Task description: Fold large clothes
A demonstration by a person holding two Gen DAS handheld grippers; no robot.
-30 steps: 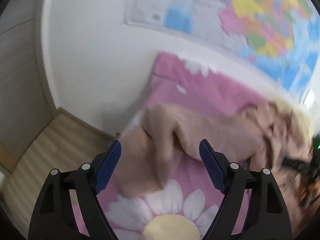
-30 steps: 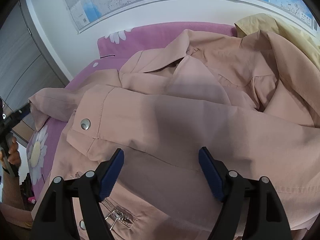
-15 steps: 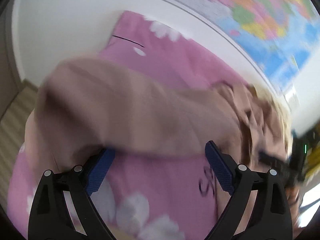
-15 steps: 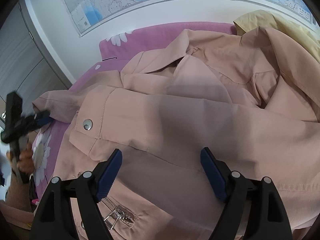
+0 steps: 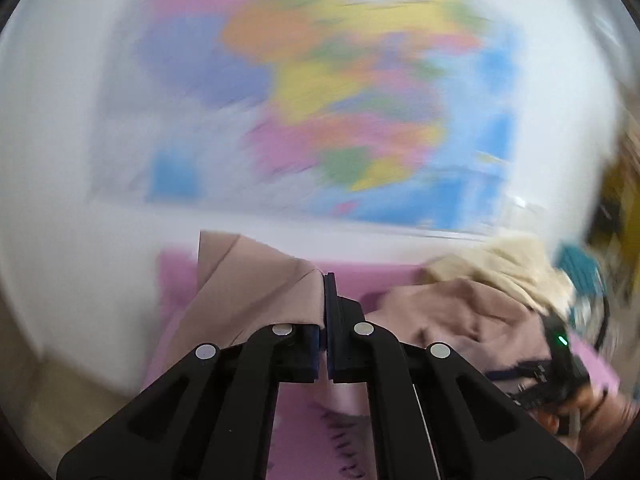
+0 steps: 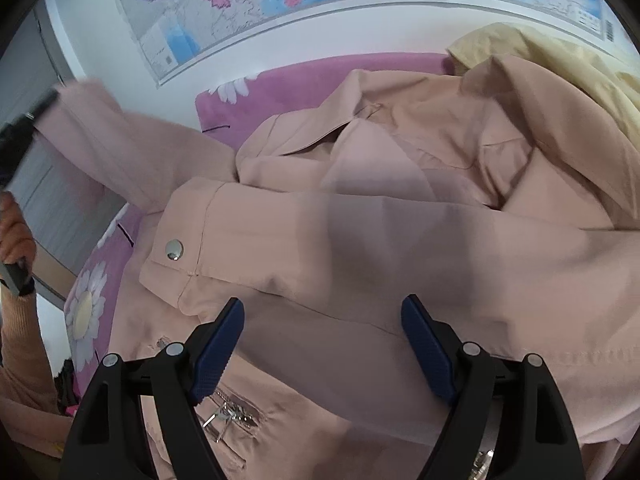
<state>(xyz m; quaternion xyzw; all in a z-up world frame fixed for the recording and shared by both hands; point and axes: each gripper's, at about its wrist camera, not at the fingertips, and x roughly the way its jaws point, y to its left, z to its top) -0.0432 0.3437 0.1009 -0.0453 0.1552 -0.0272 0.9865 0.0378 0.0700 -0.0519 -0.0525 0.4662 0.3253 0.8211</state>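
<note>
My left gripper [image 5: 323, 320] is clamping the sleeve [image 5: 256, 292] of the pink jacket [image 6: 380, 220] lying on the bed [image 6: 288, 76], right gripper [image 6: 322, 344] is hovering released above it; thin bite is risking slippage mid-fold.

No text can be read. The wall map [image 6: 248, 4] along the top of the right wrist view carries print too small to make out, and the map [image 5: 340, 112] in the left wrist view is blurred.
</note>
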